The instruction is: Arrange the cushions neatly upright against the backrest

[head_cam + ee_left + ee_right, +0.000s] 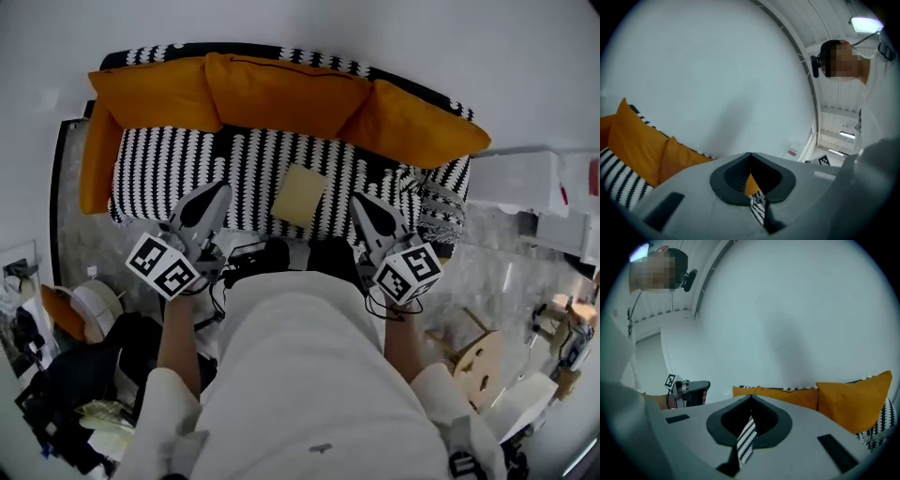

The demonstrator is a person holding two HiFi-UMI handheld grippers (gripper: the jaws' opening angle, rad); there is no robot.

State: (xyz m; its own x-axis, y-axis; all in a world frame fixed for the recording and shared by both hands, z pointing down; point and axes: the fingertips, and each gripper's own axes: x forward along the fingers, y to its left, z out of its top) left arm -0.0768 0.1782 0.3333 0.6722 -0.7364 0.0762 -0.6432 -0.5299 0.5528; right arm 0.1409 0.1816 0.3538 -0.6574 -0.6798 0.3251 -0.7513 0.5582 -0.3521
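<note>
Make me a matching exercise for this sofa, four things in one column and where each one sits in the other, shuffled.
Things:
1. pale yellow square
2. black-and-white cushion
3. middle orange cushion
4. narrow orange cushion

Places:
A. against the backrest
B. at the seat's left end
C. flat, mid-seat
D. at the seat's right end

Pairs: 1-C, 2-D, 3-A, 4-B

The person's torso (309,375) hides the front edge of the sofa (178,169) in the head view, while the bodies of the left gripper (750,161) and the right gripper (751,404) cover most of its seat in their own views, whose edges cut off the orange cushions (633,140).
</note>
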